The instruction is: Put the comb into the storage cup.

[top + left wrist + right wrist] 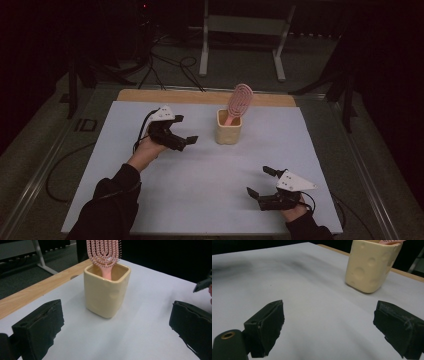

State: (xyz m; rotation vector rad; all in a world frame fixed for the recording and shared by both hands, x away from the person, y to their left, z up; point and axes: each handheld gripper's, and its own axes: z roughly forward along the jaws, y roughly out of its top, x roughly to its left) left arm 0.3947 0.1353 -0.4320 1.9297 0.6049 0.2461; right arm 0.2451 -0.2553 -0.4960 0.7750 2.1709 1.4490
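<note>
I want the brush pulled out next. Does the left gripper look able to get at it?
Probably yes: the left gripper is open beside the cup, and the pink brush stands clear above the rim.

A dark lab: white-topped table (150, 200), floor cables (165, 65), metal stand (240, 30)

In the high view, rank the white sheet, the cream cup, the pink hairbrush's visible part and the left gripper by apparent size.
1. White sheet, by far.
2. Left gripper, counting its plate and body, though nearness makes this unsure.
3. Cream cup and pink hairbrush, too alike to rank.
</note>
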